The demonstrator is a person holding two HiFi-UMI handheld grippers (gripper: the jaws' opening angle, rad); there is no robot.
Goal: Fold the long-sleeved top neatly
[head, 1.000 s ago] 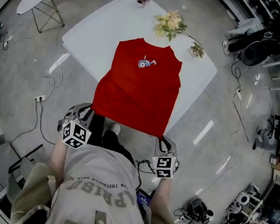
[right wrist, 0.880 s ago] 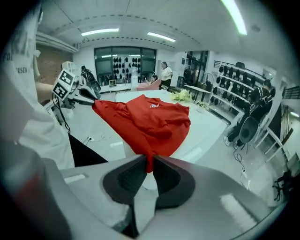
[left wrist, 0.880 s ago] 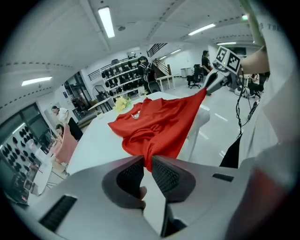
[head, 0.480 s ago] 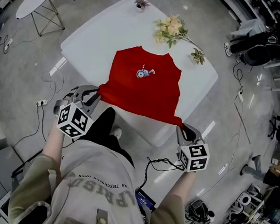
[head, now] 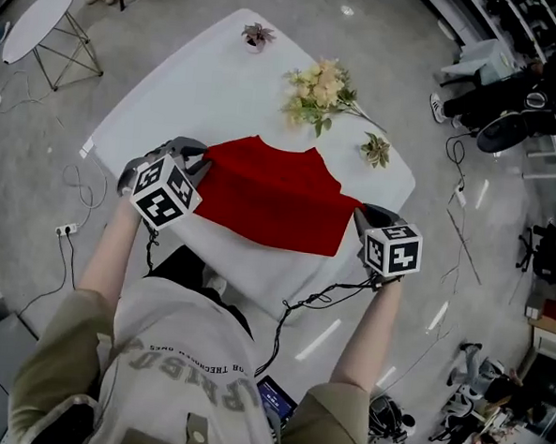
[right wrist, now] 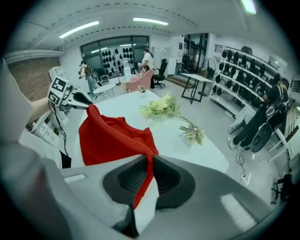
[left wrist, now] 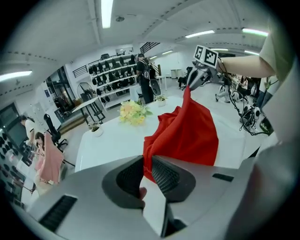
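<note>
Near end first: left gripper (left wrist: pixel 146 171) is clamped on a pinch of red fabric. Right gripper (right wrist: pixel 150 176) is the same, with cloth running straight through between its pads. So both are gripping the long-sleeved top (head: pixel 275 193) and neither is free. Each holds one corner of what looks like the hem edge, one at the garment's left side and one at its right, both lifted off the table (head: pixel 193 80). Between them the fabric is doubled: the held edge is carried over the rest, which lies on the white surface with the neckline at the far side. I read this as the bottom-to-top fold, mid-carry and not yet laid down. Sleeves aren't visible from any view, so I can't say where they sit. Next move, as I judge it: take both corners on toward the neckline, keep them level, lower until the hem meets the shoulders, then let go and smooth. Risk is skew, since the fold line looks slightly off-square to the collar. Beyond the collar are a flower bunch (head: pixel 316 85) and a small sprig (head: pixel 374 149), near the top but not touching. The potted plant (head: pixel 257 35) at the far corner is well apart.
</note>
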